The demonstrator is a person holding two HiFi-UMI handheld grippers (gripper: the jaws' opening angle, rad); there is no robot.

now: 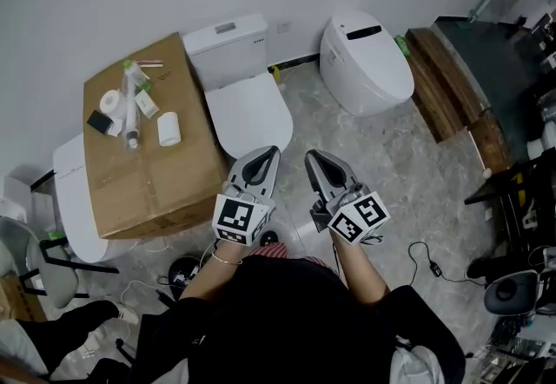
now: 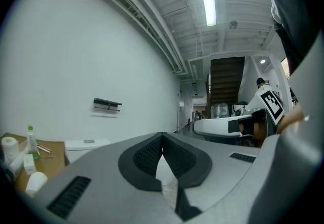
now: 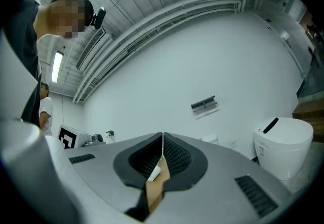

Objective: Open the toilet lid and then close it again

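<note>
At the left of the head view stands a box [image 1: 178,178] with rolls [image 1: 168,129] and a bottle [image 1: 132,106] on its top. Just right of it, at upper centre, is the toilet [image 1: 228,43], its tank against the wall. The lid [image 1: 252,113] lies flat down over the bowl with nothing touching it.

Below the lid, at lower centre, the left gripper [image 1: 273,150] points up the frame toward the bowl's front edge, near it but apart. In the left gripper view its jaws [image 2: 162,135] meet at the tips, with only a narrow slit widening toward the base and nothing held between them. The right gripper [image 1: 309,155] sits just beside it, over the floor right of the bowl. In the right gripper view its jaws [image 3: 162,136] are likewise pressed together at the tips and empty; the brown and white seen through the slit lie far beyond them.

At the upper right stands a second toilet [image 1: 365,61], also closed, well apart from both grippers, with a bench [image 1: 447,87] at its right.

As for progress, the lid is down and neither gripper is on it. That fits either a task not yet begun or one already finished, and these views cannot settle which. If it is the start, everything is left: reach the lid's front edge, lift it up against the tank, then lower it again
</note>
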